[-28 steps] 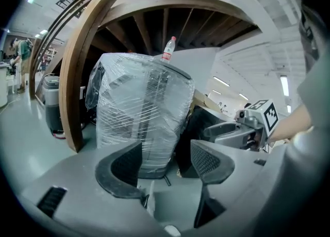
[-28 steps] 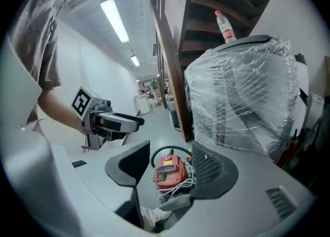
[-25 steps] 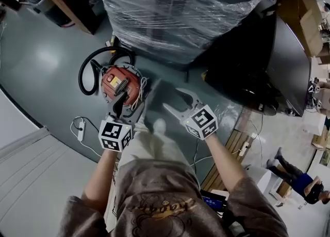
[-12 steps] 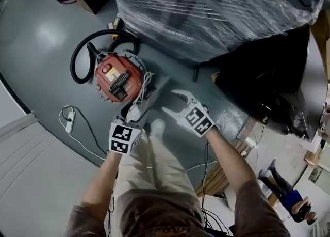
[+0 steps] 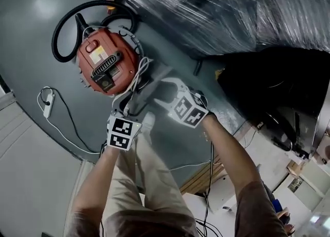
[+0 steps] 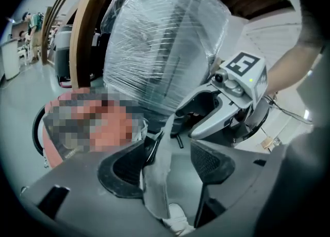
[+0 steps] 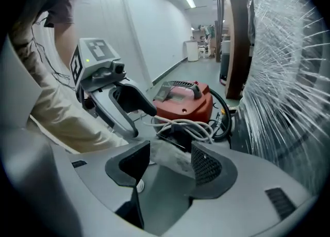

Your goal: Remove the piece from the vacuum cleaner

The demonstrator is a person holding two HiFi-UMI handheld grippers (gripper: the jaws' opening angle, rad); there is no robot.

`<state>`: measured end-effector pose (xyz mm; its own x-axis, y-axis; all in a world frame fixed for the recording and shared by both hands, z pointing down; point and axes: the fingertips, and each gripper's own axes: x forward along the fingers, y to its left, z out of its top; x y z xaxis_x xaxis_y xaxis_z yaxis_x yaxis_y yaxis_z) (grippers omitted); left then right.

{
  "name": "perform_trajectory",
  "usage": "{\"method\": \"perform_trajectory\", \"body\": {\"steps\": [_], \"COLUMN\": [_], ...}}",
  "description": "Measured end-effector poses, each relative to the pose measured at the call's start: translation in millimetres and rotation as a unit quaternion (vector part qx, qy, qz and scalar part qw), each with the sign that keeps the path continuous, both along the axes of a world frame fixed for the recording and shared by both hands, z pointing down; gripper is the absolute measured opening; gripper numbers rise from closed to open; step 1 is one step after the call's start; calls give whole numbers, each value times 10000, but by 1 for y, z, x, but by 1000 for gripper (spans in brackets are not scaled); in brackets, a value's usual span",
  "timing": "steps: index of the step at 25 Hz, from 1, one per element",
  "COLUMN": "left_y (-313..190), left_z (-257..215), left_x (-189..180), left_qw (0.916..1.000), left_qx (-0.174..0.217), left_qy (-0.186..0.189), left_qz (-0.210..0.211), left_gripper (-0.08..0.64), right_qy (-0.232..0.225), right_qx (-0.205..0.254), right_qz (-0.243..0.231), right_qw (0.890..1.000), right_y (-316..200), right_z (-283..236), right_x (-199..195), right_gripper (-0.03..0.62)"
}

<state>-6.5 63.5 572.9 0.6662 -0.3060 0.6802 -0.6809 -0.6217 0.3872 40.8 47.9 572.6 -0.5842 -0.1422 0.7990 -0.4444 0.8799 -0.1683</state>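
The red vacuum cleaner [image 5: 105, 60] lies on the grey floor, with its black hose [image 5: 64, 29] looped behind it and a white cord [image 5: 140, 72] bunched at its near side. In the right gripper view the vacuum cleaner [image 7: 183, 101] lies ahead, and the cord [image 7: 180, 126] drapes over a black part [image 7: 178, 139]. My left gripper [image 5: 124, 108] is open, its jaws just short of the cord. My right gripper [image 5: 161, 91] is open a little to the right. Neither holds anything. Each shows in the other's view: left gripper [image 7: 129, 101], right gripper [image 6: 206, 109].
A large load wrapped in clear film [image 5: 221, 9] stands right behind the vacuum. A white cable with a switch [image 5: 46, 104] lies on the floor at left. A pale worn strip [image 5: 149, 89] marks the floor between the grippers. My shoe [image 5: 148, 122] is below them.
Both grippers have closed in on the vacuum's near side, and the right gripper has come nearer to the left one. The vacuum looks larger in view. Both jaws stay open.
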Motion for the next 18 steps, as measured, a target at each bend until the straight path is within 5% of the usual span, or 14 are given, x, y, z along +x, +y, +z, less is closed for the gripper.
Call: {"method": "perform_trajectory", "body": {"steps": [7,13,18], "left_y": [1,6,11], "left_z": [45,62,74], "left_x": [8,13,13], "left_qw": [9999,9995,9991], "left_qx": [-43,58,7], "left_qy": [-117,-268,-408], "left_qz": [-43,185,147], "left_gripper": [273,244,224], "right_qy": [446,773,849], "right_qx": [222,356,313], "right_qz": [-986,-1982,-2180], "right_qw": [9939,9765,9718], "right_y": [-4,-3,-3], "right_z": [42,61,71], "right_x": [5,1,-3], "right_gripper": [225,225,225]}}
